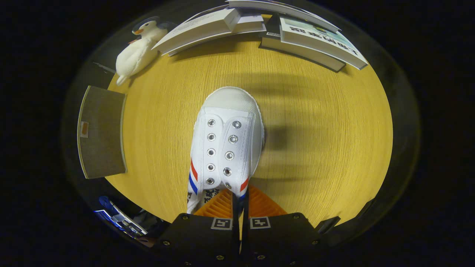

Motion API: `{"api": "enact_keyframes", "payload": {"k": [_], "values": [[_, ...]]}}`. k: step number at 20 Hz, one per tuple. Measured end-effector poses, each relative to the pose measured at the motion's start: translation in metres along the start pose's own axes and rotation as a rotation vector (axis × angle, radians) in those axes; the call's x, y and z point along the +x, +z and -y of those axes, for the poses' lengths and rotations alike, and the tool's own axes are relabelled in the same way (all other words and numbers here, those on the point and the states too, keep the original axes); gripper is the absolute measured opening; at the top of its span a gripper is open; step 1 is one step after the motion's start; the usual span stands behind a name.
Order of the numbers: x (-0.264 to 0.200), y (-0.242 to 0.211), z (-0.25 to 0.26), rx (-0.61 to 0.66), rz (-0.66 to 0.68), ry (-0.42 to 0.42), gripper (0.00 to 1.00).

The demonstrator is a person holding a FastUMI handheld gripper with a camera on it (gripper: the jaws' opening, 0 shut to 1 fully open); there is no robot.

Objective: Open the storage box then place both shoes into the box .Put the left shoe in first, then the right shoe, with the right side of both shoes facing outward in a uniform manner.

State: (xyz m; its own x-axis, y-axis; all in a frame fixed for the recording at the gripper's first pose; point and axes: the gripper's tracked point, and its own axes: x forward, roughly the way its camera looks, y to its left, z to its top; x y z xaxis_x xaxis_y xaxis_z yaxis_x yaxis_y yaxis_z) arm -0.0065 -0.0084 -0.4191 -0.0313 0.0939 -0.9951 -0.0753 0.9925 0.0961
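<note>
White canvas shoe (226, 144) is hanging from the gripper (240, 207), long axis running toward 12 o'clock, toe pointing away over the wooden table (315, 155). Fingers are closing almost together, pinching the shoe's heel edge between them. A grey-lidded box (102, 131) is lying at 9 o'clock, well apart; I'm judging the carry heads that way.

A: Shoe (226, 144)? White canvas cloth, matt, with shiny metal eyelets; toe cap (231, 98) looks like rubber with a fine rough texture.

B: Gripper (240, 202) pinches the shoe's cloth collar; its ribbed pads look plastic. Table?

A: Table (315, 148) is light wood grain, smooth, low sheen.

B: Rest?

A: Books (319, 40): paper, glossy covers. Plush duck (139, 50): fuzzy cloth. Mat (102, 131): matt woven fabric.
</note>
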Motion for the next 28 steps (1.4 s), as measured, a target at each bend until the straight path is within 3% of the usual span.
{"api": "enact_keyframes", "payload": {"k": [6, 16, 28], "values": [[-0.043, -0.001, -0.025, 0.024, 0.013, 0.101, 0.03], [-0.117, 0.018, -0.084, -0.102, 0.096, 0.135, 0.02], [-0.162, 0.048, -0.190, -0.222, 0.145, 0.188, 0.03]]}}
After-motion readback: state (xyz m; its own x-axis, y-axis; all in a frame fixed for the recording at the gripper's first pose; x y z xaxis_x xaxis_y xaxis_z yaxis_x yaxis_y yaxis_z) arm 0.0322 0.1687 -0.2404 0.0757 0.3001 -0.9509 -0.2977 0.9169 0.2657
